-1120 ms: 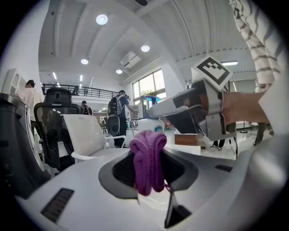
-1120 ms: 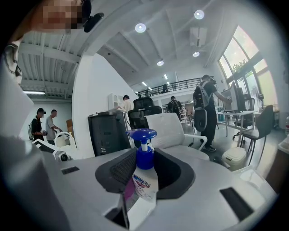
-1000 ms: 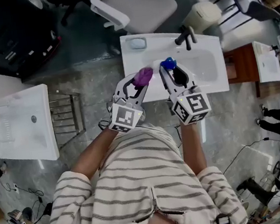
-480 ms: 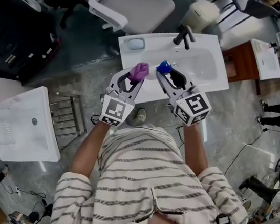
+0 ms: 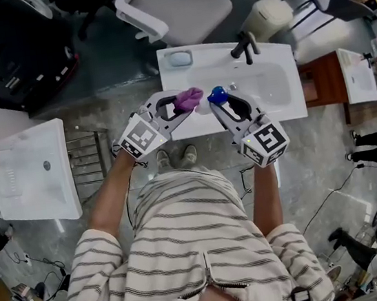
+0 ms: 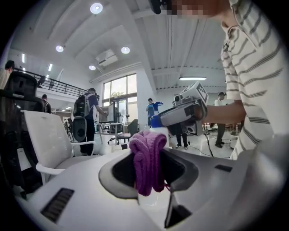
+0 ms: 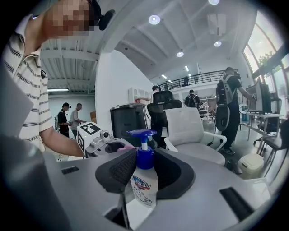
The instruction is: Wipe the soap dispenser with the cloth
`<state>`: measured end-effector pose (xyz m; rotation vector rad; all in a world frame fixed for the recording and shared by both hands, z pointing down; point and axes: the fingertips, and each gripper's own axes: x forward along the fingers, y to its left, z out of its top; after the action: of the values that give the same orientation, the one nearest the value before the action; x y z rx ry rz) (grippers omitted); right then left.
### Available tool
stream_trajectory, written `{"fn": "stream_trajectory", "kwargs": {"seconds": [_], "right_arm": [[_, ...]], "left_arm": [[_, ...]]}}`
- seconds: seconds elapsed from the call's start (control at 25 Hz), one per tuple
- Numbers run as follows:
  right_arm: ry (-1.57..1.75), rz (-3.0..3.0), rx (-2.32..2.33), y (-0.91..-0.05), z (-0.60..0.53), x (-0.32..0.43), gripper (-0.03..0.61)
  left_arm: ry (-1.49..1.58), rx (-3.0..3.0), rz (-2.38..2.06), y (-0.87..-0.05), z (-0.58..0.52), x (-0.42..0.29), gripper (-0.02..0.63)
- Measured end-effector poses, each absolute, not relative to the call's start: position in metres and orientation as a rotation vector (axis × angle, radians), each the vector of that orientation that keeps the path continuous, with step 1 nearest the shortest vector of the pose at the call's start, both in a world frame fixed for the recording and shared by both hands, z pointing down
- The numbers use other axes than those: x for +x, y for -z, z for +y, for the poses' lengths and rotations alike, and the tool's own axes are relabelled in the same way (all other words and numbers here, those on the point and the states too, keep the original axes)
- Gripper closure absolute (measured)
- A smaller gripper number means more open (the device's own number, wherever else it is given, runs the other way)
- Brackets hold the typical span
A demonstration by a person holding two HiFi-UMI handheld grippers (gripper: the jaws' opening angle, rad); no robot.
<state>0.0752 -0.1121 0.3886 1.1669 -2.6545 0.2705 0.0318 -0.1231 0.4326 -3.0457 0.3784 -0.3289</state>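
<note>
Soap dispenser (image 7: 144, 188) held upright, pump uppermost.
Right tongs (image 7: 146, 170) clamped on its body; left tongs (image 6: 147, 168) clamped on cloth (image 6: 148, 155) just beside it.

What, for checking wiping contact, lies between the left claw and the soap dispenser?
Only the purple cloth, held in the left claw, beside the soap dispenser; head view shows it.

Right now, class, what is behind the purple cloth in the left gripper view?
The soap bottle: its blue pump and a strip of white body show beside the cloth, held in the right gripper. The cloth covers the rest of the bottle.
</note>
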Motion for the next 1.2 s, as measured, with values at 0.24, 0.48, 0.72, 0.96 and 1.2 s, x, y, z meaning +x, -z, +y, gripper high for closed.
{"fn": "stream_trajectory", "kwargs": {"seconds": [0.24, 0.48, 0.72, 0.96, 1.2], "right_arm": [[-0.254, -2.701, 1.036, -0.39, -0.1, 0.064, 0.448], [-0.276, -2.752, 0.938, -0.389, -0.092, 0.056, 0.448], [-0.29, -2.785, 0.906, -0.386, -0.09, 0.055, 0.448], [-0.292, -2.813, 0.906, -0.381, -0.09, 0.056, 0.448], [-0.295, -2.816, 0.983, -0.378, -0.093, 0.061, 0.448]], "left_arm": [[0.366, -3.025, 0.266, -0.438, -0.119, 0.036, 0.485], [0.365, -3.044, 0.134, -0.439, -0.115, 0.037, 0.488], [0.382, -3.065, 0.083, -0.445, -0.115, 0.041, 0.488], [0.417, -3.076, 0.071, -0.454, -0.115, 0.043, 0.489], [0.458, -3.08, 0.111, -0.462, -0.113, 0.039, 0.488]]}}
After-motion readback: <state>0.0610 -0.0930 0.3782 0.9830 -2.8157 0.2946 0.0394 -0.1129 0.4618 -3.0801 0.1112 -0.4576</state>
